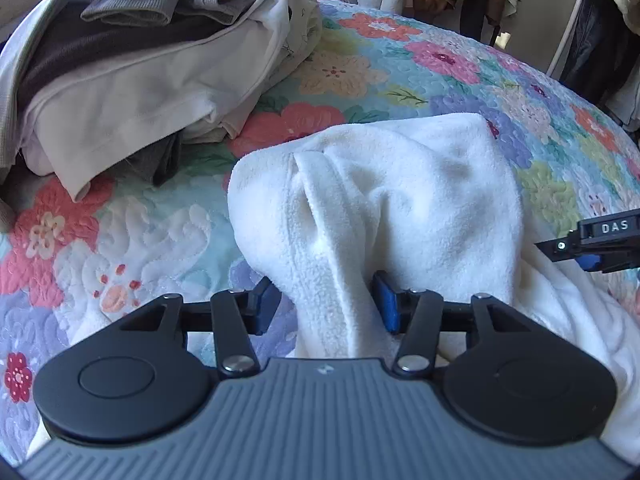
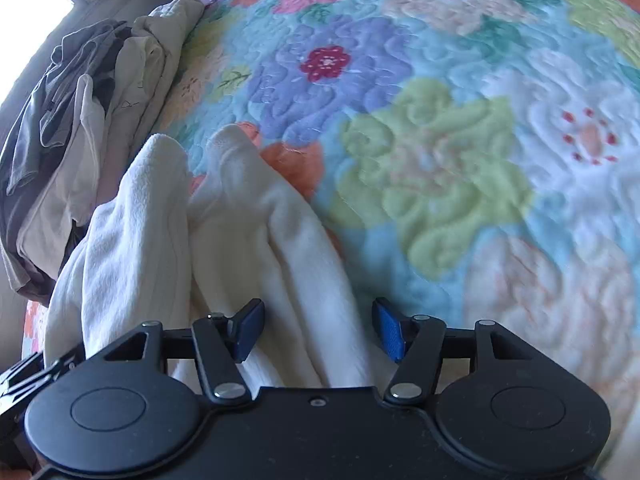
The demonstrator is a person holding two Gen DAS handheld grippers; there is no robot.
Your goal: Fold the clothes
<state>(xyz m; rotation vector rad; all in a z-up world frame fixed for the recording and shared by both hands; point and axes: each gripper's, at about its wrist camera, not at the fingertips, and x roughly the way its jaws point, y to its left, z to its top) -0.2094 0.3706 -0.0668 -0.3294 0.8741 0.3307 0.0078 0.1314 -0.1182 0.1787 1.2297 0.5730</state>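
The white fleece garment [image 1: 420, 192] lies bunched on the floral quilt [image 1: 360, 64] of the bed, filling the centre and lower right of the left wrist view and the lower left of the right wrist view. A heap of other clothes [image 1: 132, 80] sits at the upper left of the left view, near the fleece but apart from it.

The left hand-held gripper [image 1: 326, 306] stands partly open, astride a raised ridge of fleece. Its right pad is against the cloth, while the left pad shows a gap, so it is not clamped. The right hand-held gripper [image 2: 318, 330] is also partly open, with a fold of fleece running up between its fingers; whether either pad presses on it is hard to tell at the bottom of the frame, though both look clear of it. From the left view, that gripper's side juts in at the right edge.

The step in hand looks like taking hold of the garment in two places to lift and spread it. To do it well, each gripper should close on a true edge or hem, not a thick bunched ridge, since fleece this plump can slip or drag extra layers along. Both grips should be at matching points, so the cloth hangs square when raised, and it should be laid out on the bare quilt well away from the heap.
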